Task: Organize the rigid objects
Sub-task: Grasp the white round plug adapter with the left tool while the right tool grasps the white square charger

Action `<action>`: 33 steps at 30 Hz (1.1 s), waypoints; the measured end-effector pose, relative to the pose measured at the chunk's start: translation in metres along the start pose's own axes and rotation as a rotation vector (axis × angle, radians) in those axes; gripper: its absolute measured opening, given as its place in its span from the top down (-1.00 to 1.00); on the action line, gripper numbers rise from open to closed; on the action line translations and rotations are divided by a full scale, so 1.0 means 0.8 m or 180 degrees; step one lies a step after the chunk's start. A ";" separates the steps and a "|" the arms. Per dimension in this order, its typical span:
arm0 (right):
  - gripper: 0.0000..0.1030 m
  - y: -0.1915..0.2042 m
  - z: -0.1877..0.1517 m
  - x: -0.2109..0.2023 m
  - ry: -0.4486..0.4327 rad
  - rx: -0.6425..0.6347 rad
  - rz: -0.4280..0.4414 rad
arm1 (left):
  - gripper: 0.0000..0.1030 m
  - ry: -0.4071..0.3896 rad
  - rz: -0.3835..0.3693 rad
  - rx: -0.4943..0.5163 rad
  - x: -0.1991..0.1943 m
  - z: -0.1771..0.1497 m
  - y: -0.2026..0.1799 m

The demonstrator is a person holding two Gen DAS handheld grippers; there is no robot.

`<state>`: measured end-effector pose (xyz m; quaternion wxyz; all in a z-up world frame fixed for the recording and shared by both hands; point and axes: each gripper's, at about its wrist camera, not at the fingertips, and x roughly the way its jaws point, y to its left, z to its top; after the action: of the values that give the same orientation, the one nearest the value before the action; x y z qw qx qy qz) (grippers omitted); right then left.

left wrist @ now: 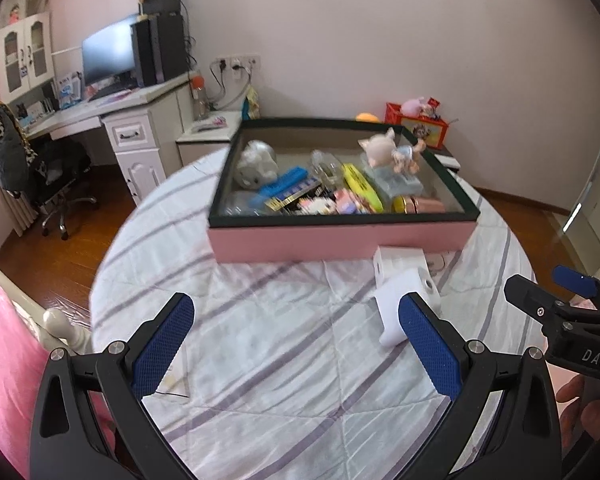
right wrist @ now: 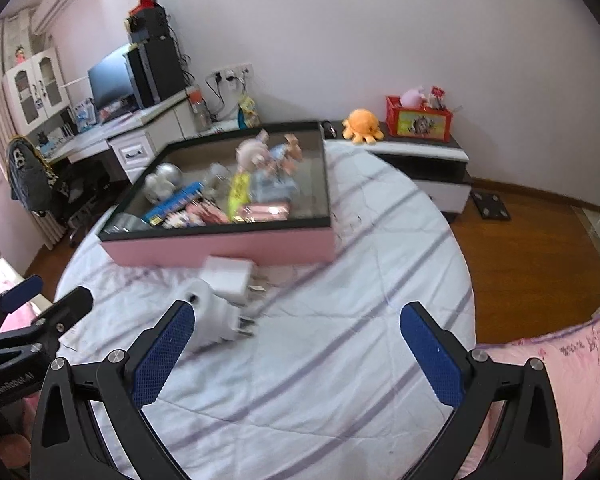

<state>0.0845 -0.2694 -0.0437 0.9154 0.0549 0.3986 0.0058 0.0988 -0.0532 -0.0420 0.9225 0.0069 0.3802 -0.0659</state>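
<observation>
A pink box with a dark rim [left wrist: 340, 236] [right wrist: 220, 246] rests on the striped bedspread, filled with several toys, a yellow tube [left wrist: 362, 186] and a pig figurine [left wrist: 396, 152]. Two white plug adapters lie on the cover in front of it: a squarish one [right wrist: 230, 276] [left wrist: 400, 258] and a rounder one [right wrist: 210, 316] [left wrist: 398, 306] with metal prongs. My left gripper [left wrist: 296, 344] is open over bare bedspread, its right finger beside the rounder adapter. My right gripper [right wrist: 296, 354] is open too, its left finger just in front of that adapter. Both hold nothing.
A white desk with a monitor [left wrist: 108, 54] and an office chair [left wrist: 48, 168] stand at the left. A low cabinet [right wrist: 424, 160] carries an orange plush octopus [right wrist: 362, 125] and a red box [right wrist: 420, 120]. Wooden floor surrounds the round bed; pink bedding [right wrist: 560, 364] lies close by.
</observation>
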 end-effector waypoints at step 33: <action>-1.00 -0.020 0.005 0.078 0.0277 -0.0076 0.0079 | -0.31 0.0435 -0.0746 0.0028 0.098 -0.015 -0.043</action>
<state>0.1298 -0.2821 -0.0881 0.8977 0.0486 0.4373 0.0242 0.1414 -0.0954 -0.1045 0.8804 -0.0291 0.4400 -0.1743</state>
